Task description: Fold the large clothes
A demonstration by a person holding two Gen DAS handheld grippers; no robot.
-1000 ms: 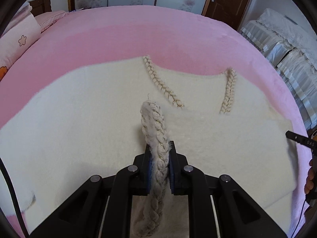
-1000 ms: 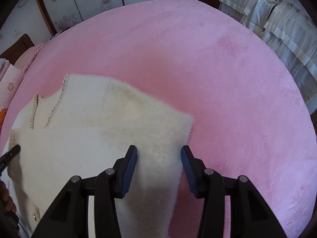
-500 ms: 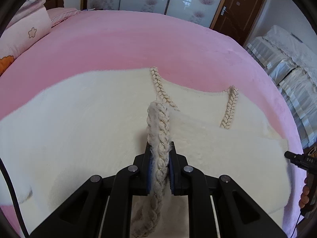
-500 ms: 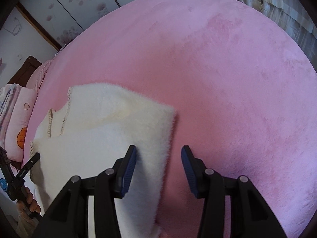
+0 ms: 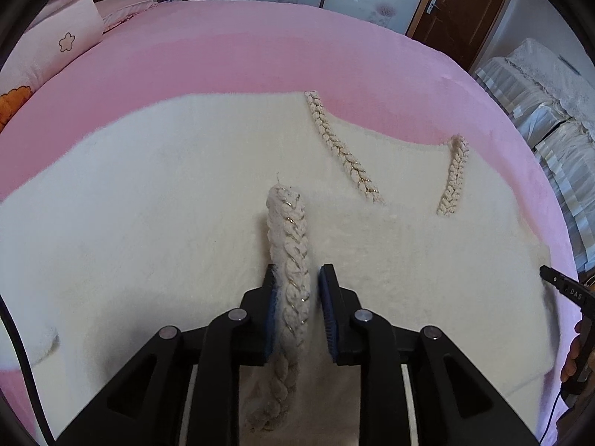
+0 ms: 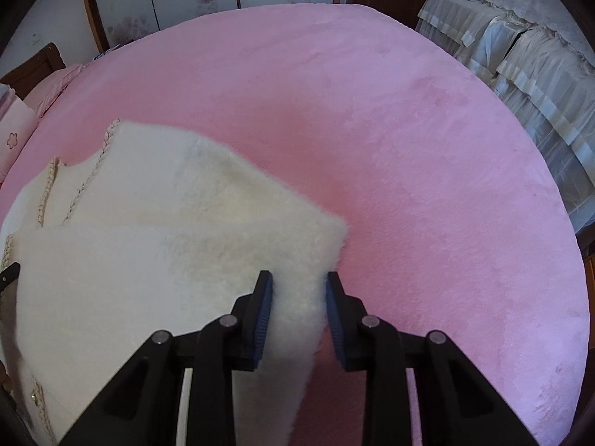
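Cream fluffy garment [image 5: 148, 223] lies spread on the pink bed [image 5: 223, 55], partly folded over itself; neckline w/ two braided trims [image 5: 346, 152] sits ahead of the left gripper [image 5: 297, 312] and a bit to its right.

Left gripper: fingers [image 5: 327, 312] have just been opening. A third braided edge strip [image 5: 290, 260] stands up between them, leaning against the left-side pad; a clear gap shows to the right-side pad, so it's no longer pinched. Strip runs back under the gripper body and ends ahead of the fingertips.

Right gripper [image 6: 299, 312]: fingers [image 6: 336, 316] have just been closing in, garment [image 6: 167, 223] edge between them. Fabric touches the left-side pad; near the right-side pad the fleece edge falls away and pink shows, so no firm pinch visible, pads not pressing both sides. Garment's corner lies just ahead of the fingertips; rest spreads to the left of the fingers, bare bed [image 6: 409, 148] ahead and to the right.

Far right in the left wrist view: the other gripper's tip, w/ person's hand [image 5: 574, 356] on it, at the garment's edge. Pillow [image 5: 48, 48] w/ flower print far left of the fingers.
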